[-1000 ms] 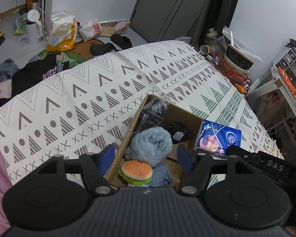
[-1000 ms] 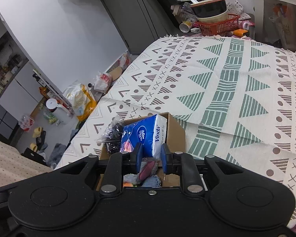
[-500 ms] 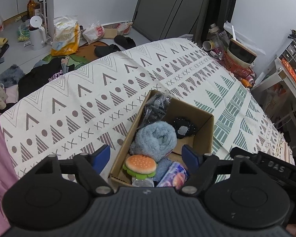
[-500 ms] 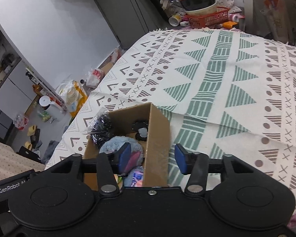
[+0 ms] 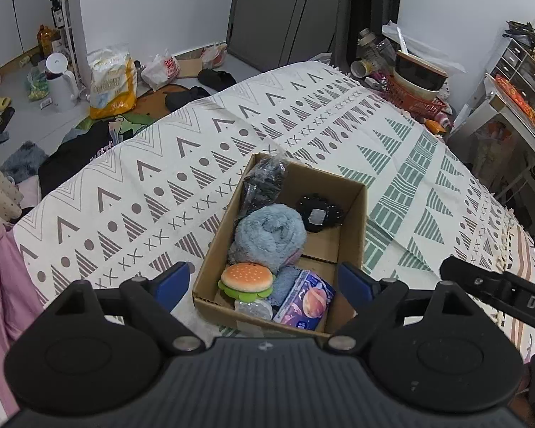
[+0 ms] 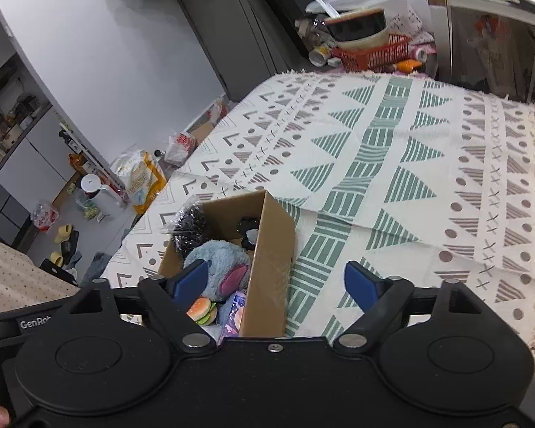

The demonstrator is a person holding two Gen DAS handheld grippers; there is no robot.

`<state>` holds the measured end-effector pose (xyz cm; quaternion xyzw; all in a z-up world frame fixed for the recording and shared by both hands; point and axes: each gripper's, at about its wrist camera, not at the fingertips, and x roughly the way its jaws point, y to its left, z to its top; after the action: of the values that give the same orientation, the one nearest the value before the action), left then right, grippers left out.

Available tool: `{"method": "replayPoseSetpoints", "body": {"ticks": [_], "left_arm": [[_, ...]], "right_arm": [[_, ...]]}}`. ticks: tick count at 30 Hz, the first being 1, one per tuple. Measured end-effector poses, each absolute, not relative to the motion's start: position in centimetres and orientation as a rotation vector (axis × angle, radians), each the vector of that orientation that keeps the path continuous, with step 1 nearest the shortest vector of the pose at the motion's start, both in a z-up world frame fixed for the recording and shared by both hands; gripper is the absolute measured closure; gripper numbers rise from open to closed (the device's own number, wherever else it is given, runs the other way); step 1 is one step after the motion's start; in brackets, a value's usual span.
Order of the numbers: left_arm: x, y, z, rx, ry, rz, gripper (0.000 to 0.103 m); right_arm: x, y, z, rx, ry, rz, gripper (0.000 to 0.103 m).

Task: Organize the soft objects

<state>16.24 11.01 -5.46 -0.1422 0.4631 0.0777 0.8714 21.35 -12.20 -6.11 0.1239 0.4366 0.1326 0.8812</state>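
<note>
An open cardboard box (image 5: 353, 221) (image 6: 271, 246) sits on a patterned bedspread (image 5: 167, 174) (image 6: 392, 164). Inside it lie a fluffy blue plush (image 5: 271, 235) (image 6: 217, 260), a burger toy (image 5: 246, 278) (image 6: 201, 309), a blue tissue pack (image 5: 305, 299) (image 6: 235, 312), a black item in clear plastic (image 5: 264, 182) (image 6: 189, 228) and a black round piece (image 5: 317, 212) (image 6: 249, 230). My left gripper (image 5: 264, 281) hangs open above the box's near end, holding nothing. My right gripper (image 6: 276, 281) is open too, over the box's right wall, and it is empty.
The floor beyond the bed is littered with bags (image 5: 112, 82), a white kettle (image 5: 59, 83), slippers (image 6: 66, 233) and dark clothes (image 5: 75, 153). A red basket with a bowl (image 5: 415, 87) (image 6: 371, 48) stands past the far end. Shelving (image 5: 510, 82) lines the right side.
My right gripper carried the blue tissue pack over the box, opened and let it drop in at the near end. Both grippers have since drawn back and upward.
</note>
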Motion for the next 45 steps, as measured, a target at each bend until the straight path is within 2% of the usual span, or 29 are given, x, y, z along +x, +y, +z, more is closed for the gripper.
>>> {"method": "replayPoseSetpoints", "body": {"ticks": [5,8,11,13,45], "left_arm": [[15.1,10.5,-4.5,-0.284,0.951,0.162,0.012],[14.3,10.1,-3.9,-0.268,0.941,0.151,0.007],[13.3,9.7,-3.2,-0.263,0.926,0.134,0.006],[12.7,9.3,-2.8,-0.255,0.91,0.129,0.001],[3.4,6.0,2.2,-0.194,0.76,0.054,0.001]], "right_arm": [[19.7,-13.1,-4.6,0.254,0.87,0.293,0.006],[18.7,-13.6,-4.0,0.247,0.842,0.287,0.001],[17.7,-14.1,-3.4,0.236,0.825,0.278,0.0],[17.1,-14.3,-3.2,0.229,0.823,0.276,0.0],[7.9,-19.2,0.4,0.167,0.714,0.24,0.0]]}}
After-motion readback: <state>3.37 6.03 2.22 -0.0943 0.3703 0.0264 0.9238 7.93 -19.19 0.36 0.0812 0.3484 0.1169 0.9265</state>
